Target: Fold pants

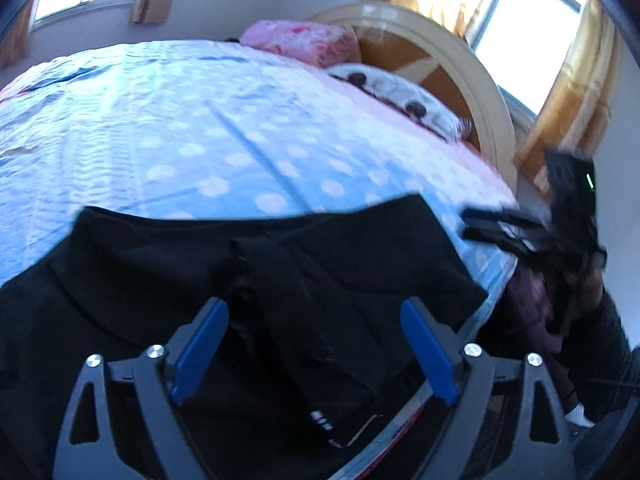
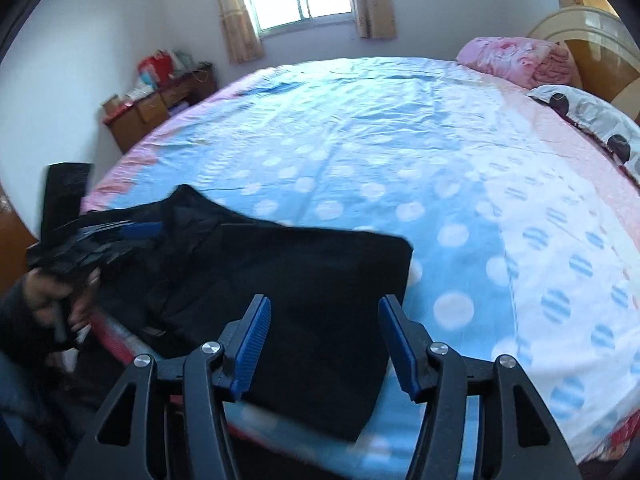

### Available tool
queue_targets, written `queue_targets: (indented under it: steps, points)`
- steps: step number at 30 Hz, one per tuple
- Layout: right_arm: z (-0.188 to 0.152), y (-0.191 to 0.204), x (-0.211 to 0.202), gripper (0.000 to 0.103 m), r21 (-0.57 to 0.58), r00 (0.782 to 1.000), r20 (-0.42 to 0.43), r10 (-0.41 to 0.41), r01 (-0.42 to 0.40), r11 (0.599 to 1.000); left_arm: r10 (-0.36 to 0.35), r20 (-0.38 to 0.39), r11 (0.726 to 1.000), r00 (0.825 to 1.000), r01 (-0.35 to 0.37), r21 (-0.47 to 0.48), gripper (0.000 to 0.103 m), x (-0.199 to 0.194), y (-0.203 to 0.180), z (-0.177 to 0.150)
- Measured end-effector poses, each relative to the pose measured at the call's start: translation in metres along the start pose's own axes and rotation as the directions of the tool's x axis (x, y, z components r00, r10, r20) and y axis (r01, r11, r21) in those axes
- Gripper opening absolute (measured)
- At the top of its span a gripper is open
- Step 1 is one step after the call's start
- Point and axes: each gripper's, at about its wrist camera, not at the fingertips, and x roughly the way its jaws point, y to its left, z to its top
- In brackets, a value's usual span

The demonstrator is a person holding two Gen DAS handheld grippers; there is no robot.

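A: Where are the pants [image 1: 280,272] sitting?
B: Folded on the near edge of the bed [image 1: 200,128], below both grippers. Left gripper [image 1: 316,348] is wide open, holding nothing. Right gripper [image 2: 322,344] is parted too, pads clear of the cloth.
A: Any writing?
B: A small white print near the hem, too blurry to read.

Each gripper is built of black plastic arms with triangular cut-outs, joined by round silver screws. The left gripper [image 1: 314,350] carries smooth blue pads on its two fingers; the right gripper [image 2: 322,350] has blue pads with fine ribbing. A small green light glows on the right gripper's black housing. The person's left hand [image 2: 60,300] emerges from a dark sleeve [image 2: 18,320].
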Motion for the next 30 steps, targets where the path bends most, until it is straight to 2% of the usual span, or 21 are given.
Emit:
queue_targets:
  steps: [2,4,5,7,10,12,15,17,20,23,26,30]
  points:
    - [0.010,0.001,0.021,0.058,-0.008,1.000,-0.009,-0.018,0.018,1.000,0.012,-0.020,0.999,1.000,-0.012,0.035,0.091,0.009,-0.011,-0.004]
    - [0.016,-0.001,0.038,0.058,0.004,1.000,-0.029,-0.004,0.005,1.000,0.058,-0.030,0.993,0.998,-0.055,0.107,0.091,0.019,-0.025,-0.011]
    - [0.019,-0.004,0.046,0.058,0.016,0.999,-0.040,-0.002,0.002,1.000,0.084,-0.042,0.987,0.996,-0.077,0.139,0.095,0.024,-0.026,-0.016]
    - [0.020,-0.009,0.062,0.058,0.038,0.997,-0.076,0.000,0.003,0.999,0.116,-0.095,0.982,0.989,-0.101,0.157,0.095,0.037,-0.024,-0.022]
    - [0.020,-0.011,0.077,0.058,0.027,0.996,-0.090,0.003,0.000,1.000,0.126,-0.066,0.975,0.990,-0.112,0.190,0.097,0.038,-0.026,-0.026]
    - [0.020,-0.008,0.075,0.058,0.002,0.996,-0.088,-0.011,0.011,1.000,0.129,-0.071,0.976,0.989,-0.114,0.184,0.098,0.037,-0.026,-0.024]
    - [0.020,-0.008,0.063,0.058,0.035,0.997,-0.068,-0.020,0.023,0.999,0.130,-0.074,0.979,0.989,-0.116,0.169,0.098,0.033,-0.024,-0.021]
    - [0.015,-0.005,0.045,0.058,0.036,0.999,-0.030,-0.033,0.034,0.999,0.137,-0.069,0.980,0.988,-0.125,0.157,0.098,0.030,-0.022,-0.020]
    - [-0.002,0.007,0.017,0.058,0.014,1.000,0.011,0.020,-0.020,1.000,0.147,-0.059,0.981,0.987,-0.138,0.140,0.098,0.025,-0.018,-0.019]
    - [-0.021,0.025,0.003,0.058,-0.032,0.998,0.015,0.066,-0.065,0.997,0.166,-0.051,0.979,0.985,-0.159,0.124,0.098,0.023,-0.014,-0.018]
    - [-0.038,0.045,0.003,0.058,-0.085,0.987,-0.025,0.157,-0.158,0.984,0.180,-0.040,0.978,0.983,-0.174,0.114,0.098,0.018,-0.011,-0.019]
    - [-0.058,0.063,0.022,0.058,-0.125,0.977,-0.099,0.186,-0.198,0.972,0.198,-0.027,0.976,0.980,-0.195,0.098,0.098,0.015,-0.007,-0.022]
